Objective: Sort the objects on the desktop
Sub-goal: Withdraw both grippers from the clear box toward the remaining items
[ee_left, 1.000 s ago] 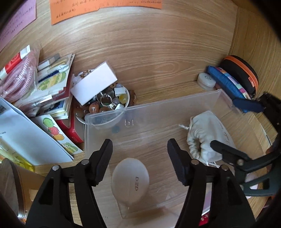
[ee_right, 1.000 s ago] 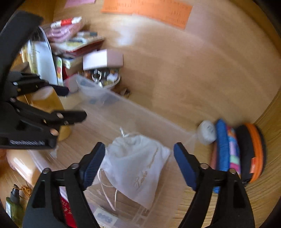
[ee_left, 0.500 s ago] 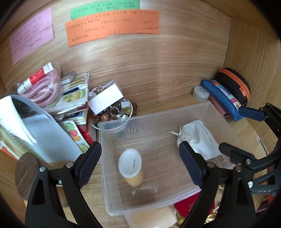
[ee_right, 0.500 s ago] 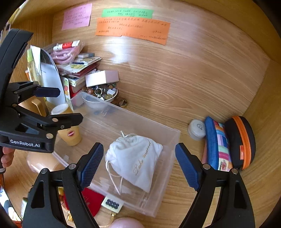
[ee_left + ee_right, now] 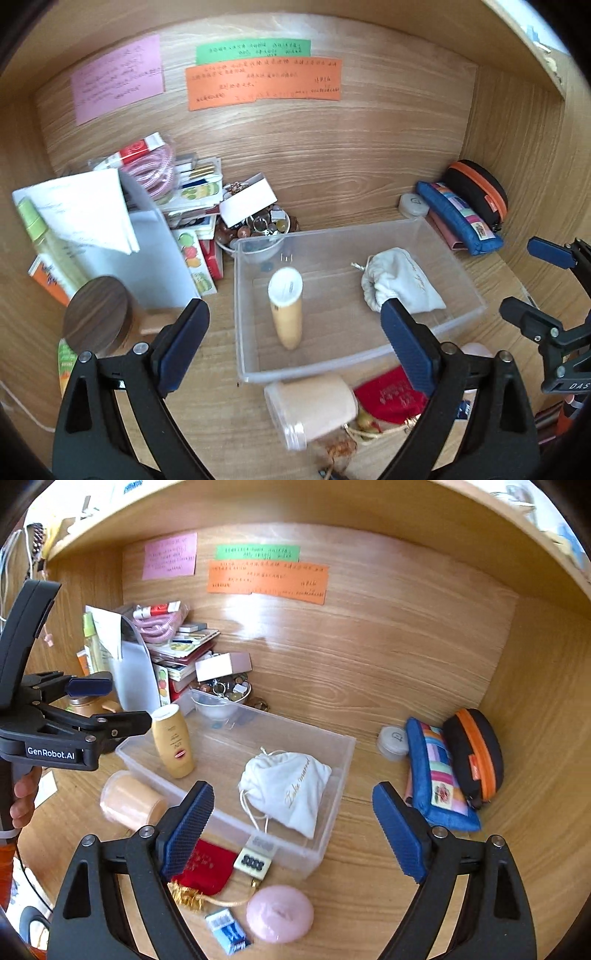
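A clear plastic bin [image 5: 458, 273] [image 5: 332, 775] sits on the wooden desk. In it stand a tan bottle with a white cap [image 5: 286, 310] [image 5: 173, 746] and a white drawstring pouch [image 5: 402, 284] [image 5: 288, 790]. My left gripper [image 5: 295, 339] is open and empty, above and in front of the bin; it also shows in the right wrist view [image 5: 110, 705]. My right gripper [image 5: 291, 827] is open and empty, in front of the bin's right half; it also shows in the left wrist view [image 5: 532, 284].
In front of the bin lie a peach jar on its side [image 5: 314, 410] [image 5: 129, 801], a red pouch [image 5: 391, 395] [image 5: 207, 867], a pink round case [image 5: 280, 912] and small packets [image 5: 227, 930]. Books, papers and a trinket bowl [image 5: 255, 229] crowd the left. Cases [image 5: 439, 775] stand right.
Both grippers have pulled back and up from the bin. The left gripper has let go of the tan bottle, which stands upright in the bin. The pouch stays in the bin.
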